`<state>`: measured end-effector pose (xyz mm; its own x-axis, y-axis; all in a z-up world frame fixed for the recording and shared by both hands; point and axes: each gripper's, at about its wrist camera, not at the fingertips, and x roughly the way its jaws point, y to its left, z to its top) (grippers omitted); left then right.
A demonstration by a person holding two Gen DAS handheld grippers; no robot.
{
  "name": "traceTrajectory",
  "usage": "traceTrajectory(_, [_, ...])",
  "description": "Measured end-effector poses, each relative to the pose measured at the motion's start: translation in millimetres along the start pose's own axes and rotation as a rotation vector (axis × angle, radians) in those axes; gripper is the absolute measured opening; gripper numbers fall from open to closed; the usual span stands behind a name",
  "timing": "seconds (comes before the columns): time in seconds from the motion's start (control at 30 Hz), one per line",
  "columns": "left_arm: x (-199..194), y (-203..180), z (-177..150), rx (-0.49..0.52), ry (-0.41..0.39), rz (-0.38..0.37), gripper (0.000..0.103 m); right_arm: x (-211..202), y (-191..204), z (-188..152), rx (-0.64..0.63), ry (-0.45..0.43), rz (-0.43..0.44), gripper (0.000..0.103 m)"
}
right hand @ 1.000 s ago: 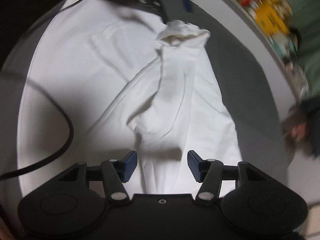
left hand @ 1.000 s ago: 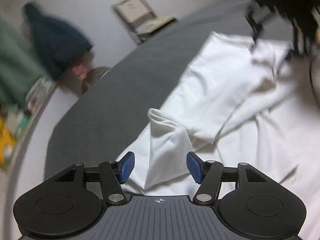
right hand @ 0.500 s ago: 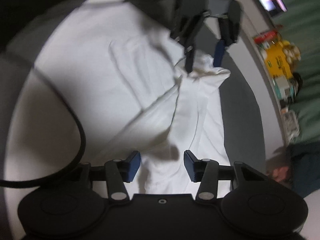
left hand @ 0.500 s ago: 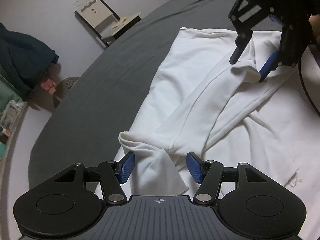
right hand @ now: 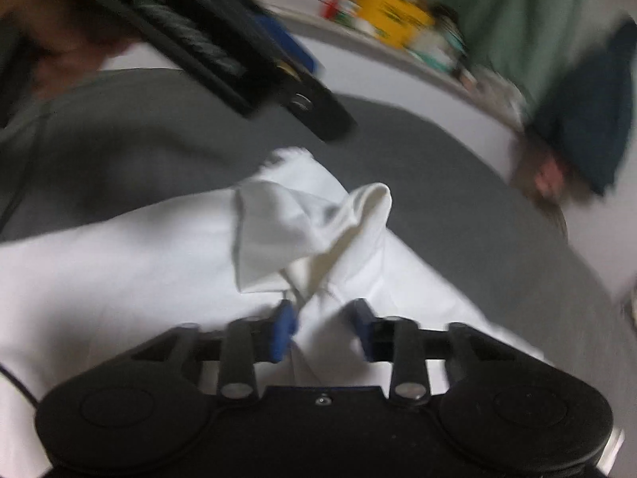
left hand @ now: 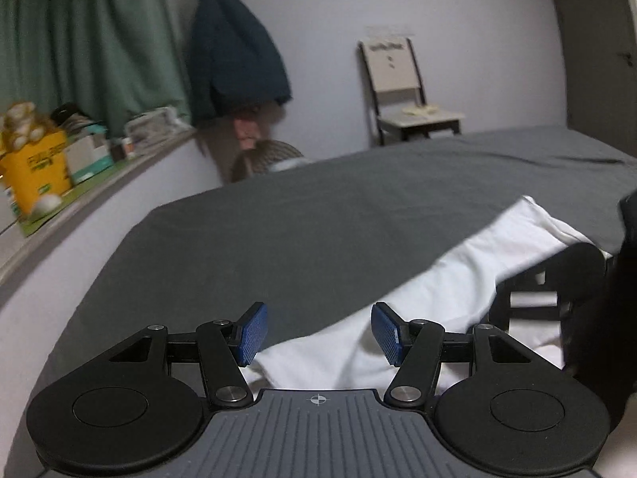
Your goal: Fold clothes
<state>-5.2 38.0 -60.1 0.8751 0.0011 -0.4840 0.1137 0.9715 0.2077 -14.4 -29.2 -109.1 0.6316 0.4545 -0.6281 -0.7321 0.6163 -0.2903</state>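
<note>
A white long-sleeved garment (left hand: 458, 279) lies spread on the grey bed sheet (left hand: 318, 219). My left gripper (left hand: 318, 332) is open and hovers over the garment's near edge, with nothing pinched between its blue pads. On the far right is the black body of the right tool (left hand: 577, 279). In the blurred right wrist view, my right gripper (right hand: 322, 330) is closing its jaws around a raised fold of the sleeve (right hand: 318, 239). The cuff (right hand: 370, 199) curls up just beyond. The left tool (right hand: 239, 59) crosses the top left, with a hand (right hand: 59, 40) behind it.
Against the far wall stand a chair (left hand: 402, 91) and a hanging dark blue jacket (left hand: 235, 59). A green curtain (left hand: 79, 40) and a ledge with a yellow box (left hand: 36, 163) and other items run along the left. A black cable (right hand: 16, 382) crosses the garment.
The left gripper rolled and tipped up, so it now looks across the bed at the wall. The right gripper swung sideways along the sleeve and narrowed its jaws around the fold.
</note>
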Motion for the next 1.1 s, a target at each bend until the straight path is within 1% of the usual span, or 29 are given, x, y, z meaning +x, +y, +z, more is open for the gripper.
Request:
traceTrajectory(0.03, [1,1,-5,0.006,0.011,-0.014,0.06,-4,-2,0,0.016,-0.007,0.009,0.017])
traceTrajectory(0.07, [2,1,-11,0.015,0.025,-0.033,0.06,-10,-3,0,-0.002,-0.02,0.021,0.006])
traceTrajectory(0.1, [3,2,-16,0.025,0.039,-0.051,0.06,-18,-5,1,-0.024,-0.031,0.036,0.005])
traceTrajectory(0.23, [-11,4,-26,0.099,0.032,-0.092,0.06,-56,-11,6,-0.165,-0.053,0.149,0.004])
traceTrajectory(0.33, [-27,16,-28,0.07,-0.009,-0.113,0.06,-74,-10,4,-0.226,-0.032,0.232,0.004])
traceTrajectory(0.4, [-34,26,-30,0.04,-0.022,-0.127,0.06,-85,-5,1,-0.297,-0.015,0.295,0.004])
traceTrajectory(0.47, [-39,34,-33,0.011,-0.026,-0.137,0.06,-87,4,-4,-0.344,0.016,0.342,0.004])
traceTrajectory(0.5, [-40,36,-35,-0.002,-0.02,-0.14,0.06,-86,8,-7,-0.355,0.029,0.351,0.004])
traceTrajectory(0.63, [-32,32,-40,0.022,0.025,-0.149,0.06,-70,21,-15,-0.322,0.109,0.398,0.004])
traceTrajectory(0.7, [-24,25,-43,0.051,0.054,-0.166,0.06,-65,25,-15,-0.335,0.124,0.369,0.006])
traceTrajectory(0.73, [-20,22,-43,0.07,0.067,-0.176,0.06,-71,24,-15,-0.322,0.117,0.356,0.012])
traceTrajectory(0.77, [-18,15,-45,0.108,0.084,-0.185,0.06,-77,23,-16,-0.313,0.111,0.345,0.027])
traceTrajectory(0.8, [-16,8,-47,0.15,0.103,-0.194,0.06,-86,21,-18,-0.328,0.104,0.343,0.033])
traceTrajectory(0.83, [-13,0,-49,0.192,0.121,-0.204,0.06,-99,17,-22,-0.363,0.088,0.339,0.036])
traceTrajectory(0.9, [-11,-11,-53,0.27,0.148,-0.204,0.06,-118,7,-34,-0.465,0.088,0.293,0.036])
traceTrajectory(0.93, [-10,-16,-54,0.303,0.161,-0.206,0.06,-124,0,-43,-0.526,0.11,0.247,0.036])
traceTrajectory(1.03, [-8,-25,-58,0.359,0.197,-0.215,0.06,-129,-21,-68,-0.649,0.193,0.125,0.036])
traceTrajectory(1.1, [-6,-29,-60,0.385,0.221,-0.208,0.06,-128,-27,-77,-0.686,0.201,0.079,0.036])
